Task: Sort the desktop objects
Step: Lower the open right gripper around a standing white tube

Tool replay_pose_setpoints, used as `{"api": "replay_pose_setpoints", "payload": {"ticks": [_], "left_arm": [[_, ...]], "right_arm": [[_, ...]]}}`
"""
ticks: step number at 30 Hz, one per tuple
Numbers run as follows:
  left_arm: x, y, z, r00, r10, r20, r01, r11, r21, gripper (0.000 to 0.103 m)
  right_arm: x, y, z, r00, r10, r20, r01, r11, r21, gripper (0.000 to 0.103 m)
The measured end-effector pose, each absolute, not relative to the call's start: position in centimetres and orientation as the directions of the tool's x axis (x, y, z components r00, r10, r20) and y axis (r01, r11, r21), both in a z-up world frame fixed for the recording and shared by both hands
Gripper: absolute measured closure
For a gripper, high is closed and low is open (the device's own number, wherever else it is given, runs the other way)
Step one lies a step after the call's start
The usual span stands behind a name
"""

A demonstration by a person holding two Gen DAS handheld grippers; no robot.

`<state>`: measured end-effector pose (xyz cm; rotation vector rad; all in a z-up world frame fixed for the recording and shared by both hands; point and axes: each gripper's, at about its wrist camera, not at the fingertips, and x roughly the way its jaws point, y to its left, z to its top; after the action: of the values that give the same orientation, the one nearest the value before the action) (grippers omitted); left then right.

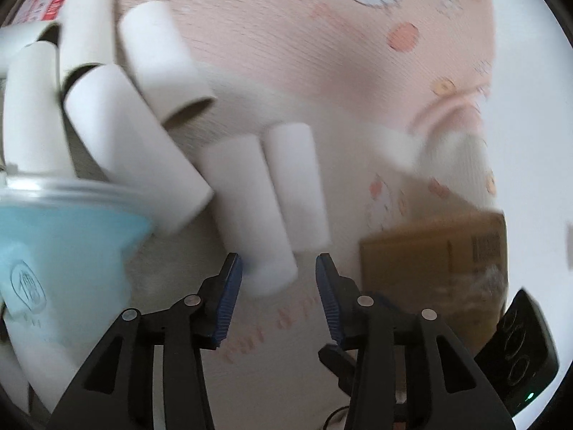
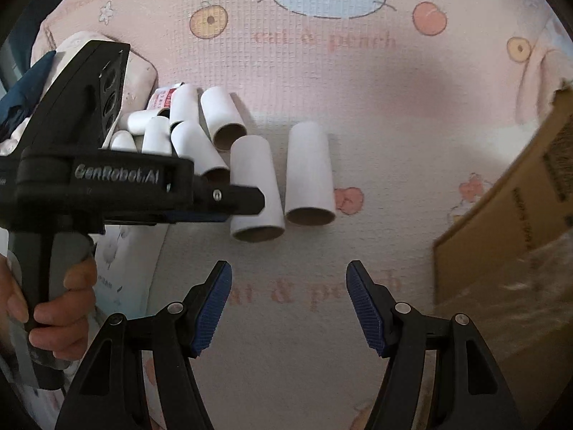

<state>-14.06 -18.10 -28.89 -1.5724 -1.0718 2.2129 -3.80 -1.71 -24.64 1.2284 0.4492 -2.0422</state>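
Several white cardboard tubes lie on a pink cat-print mat. Two lie side by side apart from the pile: a nearer tube and a farther tube. The rest form a pile to the left. My left gripper is open, its jaws on either side of the nearer tube's end; in the right wrist view its body reaches that tube from the left. My right gripper is open and empty, short of the two tubes.
A brown cardboard box stands at the right. A light blue and white package lies at the left, beside the pile. A red-and-white packet lies behind the pile. A hand holds the left gripper's handle.
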Motion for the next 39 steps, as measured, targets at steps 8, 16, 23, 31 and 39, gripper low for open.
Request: {"api": "replay_pose_setpoints", "payload": {"ticks": [8, 16, 23, 31, 39], "left_arm": [[-16.8, -18.0, -30.4, -0.392, 0.524, -0.756, 0.25, -0.731, -0.635, 0.056], [-16.5, -17.5, -30.0, -0.401, 0.522, -0.753, 0.218, -0.744, -0.632, 0.059], [-15.1, -17.6, -29.9, -0.375, 0.556, -0.742, 0.207, -0.73, -0.651, 0.066], [-13.2, -16.8, -30.2, -0.331, 0.599, -0.729, 0.178, -0.719, -0.672, 0.068], [-12.7, -17.5, -30.4, -0.349, 0.598, -0.721, 0.211, -0.7, -0.682, 0.068]], "right_arm": [[-5.4, -4.0, -26.6, -0.261, -0.419, -0.869, 0.722, -0.682, 0.112, 0.039], [-7.6, -3.7, -27.8, -0.205, -0.47, -0.859, 0.665, -0.711, 0.23, 0.039], [-7.2, -3.4, -28.0, -0.173, -0.48, -0.86, 0.659, -0.705, 0.261, 0.039], [-5.2, -3.0, -29.0, -0.151, -0.466, -0.872, 0.678, -0.691, 0.252, 0.039], [-6.1, -3.0, -29.2, -0.17, -0.475, -0.863, 0.655, -0.709, 0.261, 0.041]]}}
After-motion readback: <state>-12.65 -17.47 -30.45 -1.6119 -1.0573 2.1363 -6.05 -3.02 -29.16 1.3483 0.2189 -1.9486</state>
